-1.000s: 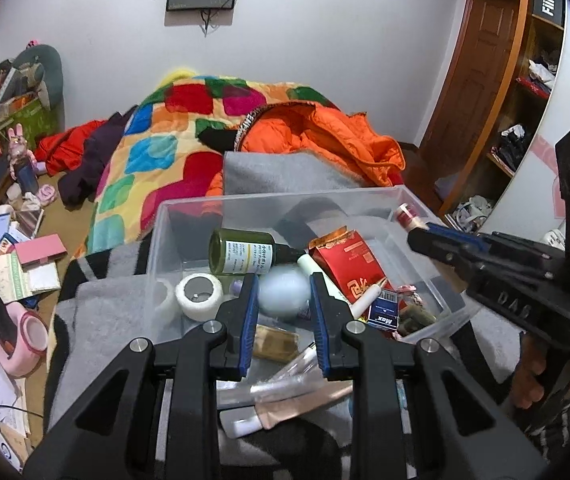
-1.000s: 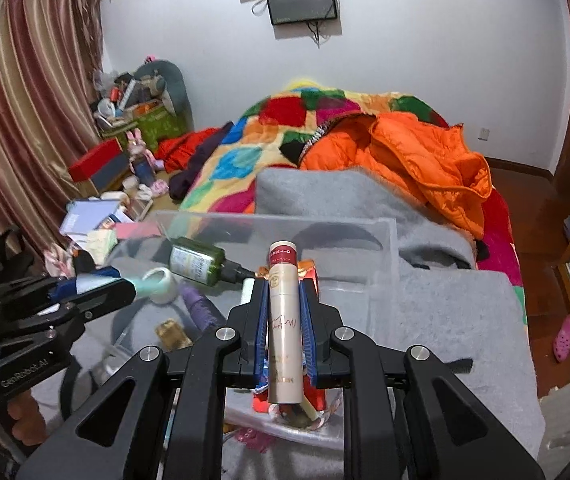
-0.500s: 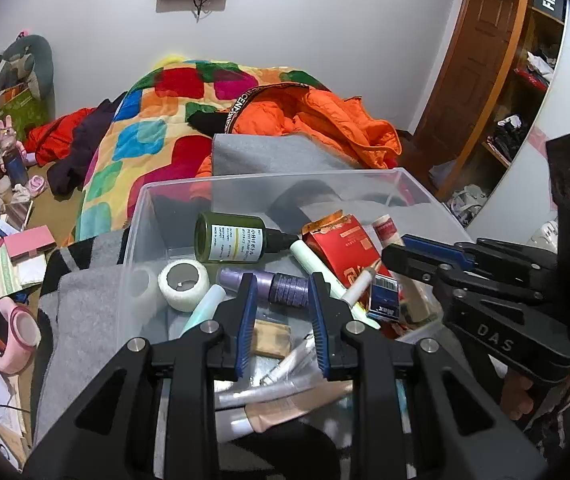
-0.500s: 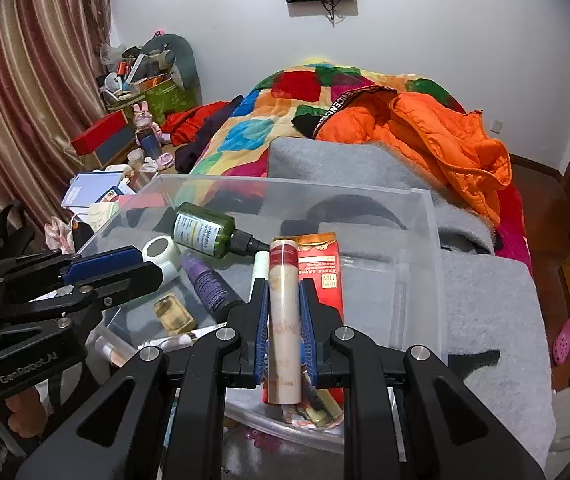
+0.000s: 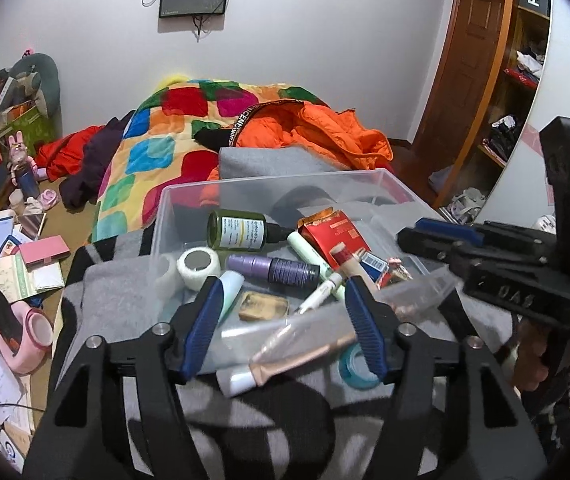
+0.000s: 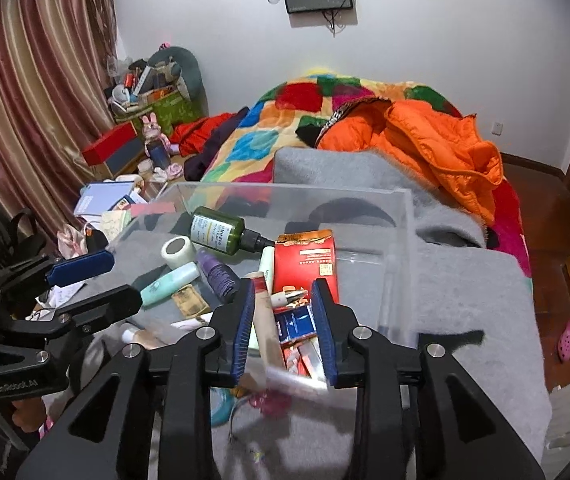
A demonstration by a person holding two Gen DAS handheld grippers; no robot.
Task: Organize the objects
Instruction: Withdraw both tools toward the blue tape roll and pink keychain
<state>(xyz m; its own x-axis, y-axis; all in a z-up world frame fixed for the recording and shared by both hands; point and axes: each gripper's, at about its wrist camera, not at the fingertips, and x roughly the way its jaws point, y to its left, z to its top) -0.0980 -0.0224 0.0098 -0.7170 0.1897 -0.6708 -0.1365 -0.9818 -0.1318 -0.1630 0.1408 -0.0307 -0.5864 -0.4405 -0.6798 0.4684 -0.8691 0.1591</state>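
Observation:
A clear plastic bin [image 5: 285,184] sits on a grey blanket and holds a green bottle [image 5: 237,230], a purple bottle [image 5: 273,268], a white tape roll [image 5: 199,264], a red box [image 5: 335,234] and a beige tube with a red cap [image 6: 263,312]. My left gripper [image 5: 285,320] is open and empty at the bin's near edge. My right gripper [image 6: 285,324] is open over the bin's near right corner; the beige tube lies loose between its fingers. A beige tube [image 5: 305,356] and a teal tape ring [image 5: 355,364] lie outside the bin.
The bin [image 6: 399,240] rests on a grey blanket [image 6: 477,300] over a bed with a colourful quilt [image 5: 189,120] and an orange jacket [image 6: 437,140]. Books and a pink tape dispenser [image 5: 25,332] clutter the floor at left. A wooden shelf [image 5: 497,80] stands at right.
My right gripper lowered the beige tube into the bin and opened, letting it go. My left gripper opened wide and drew back from the bin.

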